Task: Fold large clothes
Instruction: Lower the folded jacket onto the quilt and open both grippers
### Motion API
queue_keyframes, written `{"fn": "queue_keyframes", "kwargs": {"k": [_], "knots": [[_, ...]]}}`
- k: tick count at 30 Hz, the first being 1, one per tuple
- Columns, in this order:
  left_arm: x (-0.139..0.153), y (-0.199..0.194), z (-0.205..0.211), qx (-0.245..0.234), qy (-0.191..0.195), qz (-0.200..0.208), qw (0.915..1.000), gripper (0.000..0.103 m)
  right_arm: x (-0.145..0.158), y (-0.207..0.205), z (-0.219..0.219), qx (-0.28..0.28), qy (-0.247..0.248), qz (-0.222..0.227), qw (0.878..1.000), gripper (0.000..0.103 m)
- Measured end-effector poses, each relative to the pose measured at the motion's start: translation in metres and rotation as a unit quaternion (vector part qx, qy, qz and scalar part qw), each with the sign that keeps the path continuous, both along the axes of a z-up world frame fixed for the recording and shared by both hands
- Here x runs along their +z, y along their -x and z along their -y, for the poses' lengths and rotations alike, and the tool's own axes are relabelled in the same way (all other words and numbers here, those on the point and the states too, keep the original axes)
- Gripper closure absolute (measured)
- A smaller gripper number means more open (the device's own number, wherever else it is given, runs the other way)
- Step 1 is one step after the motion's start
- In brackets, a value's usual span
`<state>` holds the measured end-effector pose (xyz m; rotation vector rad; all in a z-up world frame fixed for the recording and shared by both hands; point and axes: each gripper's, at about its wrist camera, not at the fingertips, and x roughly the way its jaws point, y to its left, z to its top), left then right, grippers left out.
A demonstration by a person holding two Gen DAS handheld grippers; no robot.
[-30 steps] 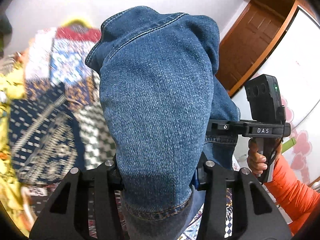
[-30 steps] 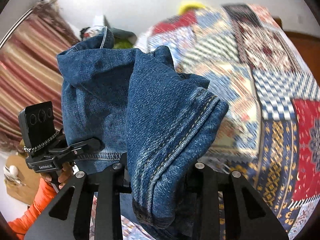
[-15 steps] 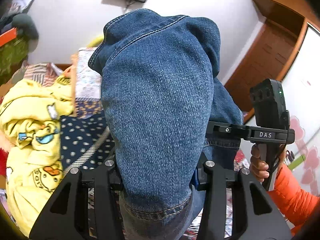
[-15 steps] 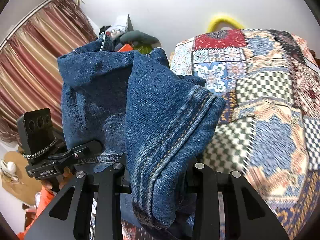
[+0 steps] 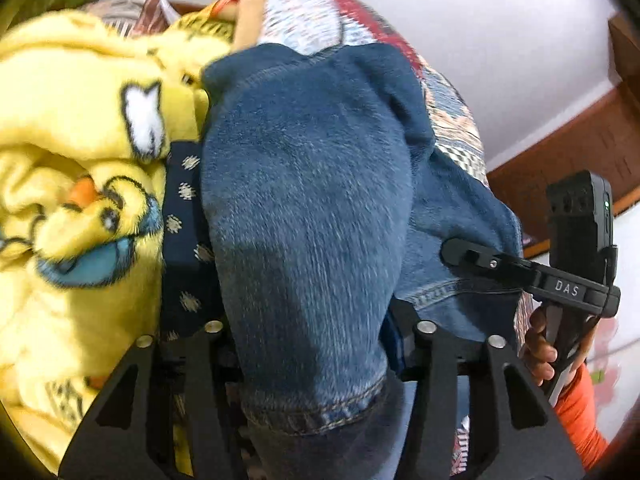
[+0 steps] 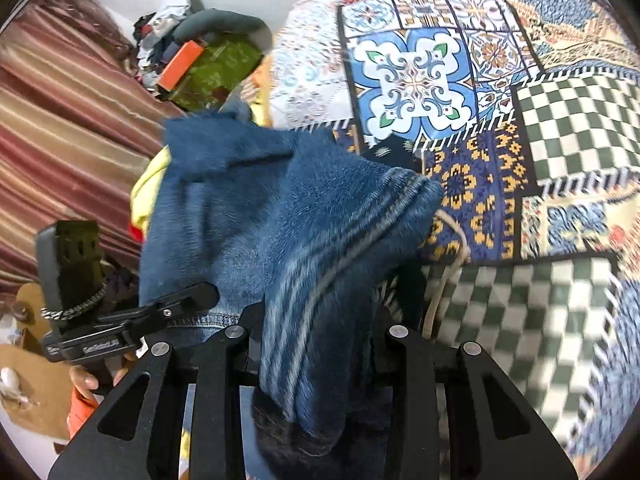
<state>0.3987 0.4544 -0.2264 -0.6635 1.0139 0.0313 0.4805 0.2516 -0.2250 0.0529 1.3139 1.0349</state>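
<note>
Two thick wads of the jeans (image 5: 304, 216) fill your jaws: the left hand-held gripper (image 5: 312, 344) is clamped on a hem end, the right hand-held gripper (image 6: 316, 344) on a seamed fold, and the garment hangs between them above the patchwork bed (image 6: 560, 128). Such bulky denim could slip free, or it could land on the yellow blanket (image 5: 80, 140) just beside it and fold crooked. Fingertips are buried in cloth, the frames are motion-blurred, and the jeans' lower part is out of view.
</note>
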Motion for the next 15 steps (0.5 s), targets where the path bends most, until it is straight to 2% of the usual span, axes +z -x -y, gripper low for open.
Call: {"fn": "queue_keyframes", "kwargs": {"k": [1, 5, 6, 7, 9, 11, 12, 15], "knots": [[-0.007, -0.002, -0.001, 0.002, -0.007, -0.002, 1.0, 0.043, -0.006, -0.005, -0.004, 0.001, 0.007, 0.004, 1.0, 0.072], [-0.008, 0.004, 0.01, -0.004, -0.046, 0.005, 0.9989, 0.037, -0.013, -0.003, -0.006, 0.013, 0.034, 0.038, 0.999, 0.065], [-0.004, 0.007, 0.015, -0.004, -0.059, 0.006, 0.9982, 0.032, -0.011, 0.0, -0.003, 0.016, 0.033, 0.048, 0.998, 0.06], [0.0, 0.012, 0.019, -0.003, -0.08, 0.006, 0.9968, 0.028, -0.007, 0.005, 0.001, 0.016, 0.032, 0.057, 0.998, 0.05], [0.007, 0.02, 0.028, -0.002, -0.107, 0.003, 0.9942, 0.026, -0.001, 0.012, 0.008, 0.004, 0.048, 0.086, 0.995, 0.04], [0.009, 0.028, 0.034, -0.005, -0.112, -0.009, 0.9937, 0.025, 0.006, 0.02, 0.014, -0.001, 0.06, 0.11, 0.992, 0.036], [0.01, 0.034, 0.039, -0.002, -0.119, -0.019, 0.9927, 0.025, 0.009, 0.025, 0.017, -0.003, 0.072, 0.123, 0.99, 0.031], [0.014, 0.053, 0.051, 0.011, -0.148, -0.014, 0.9888, 0.024, 0.011, 0.037, 0.024, 0.006, 0.096, 0.168, 0.981, 0.022]]}}
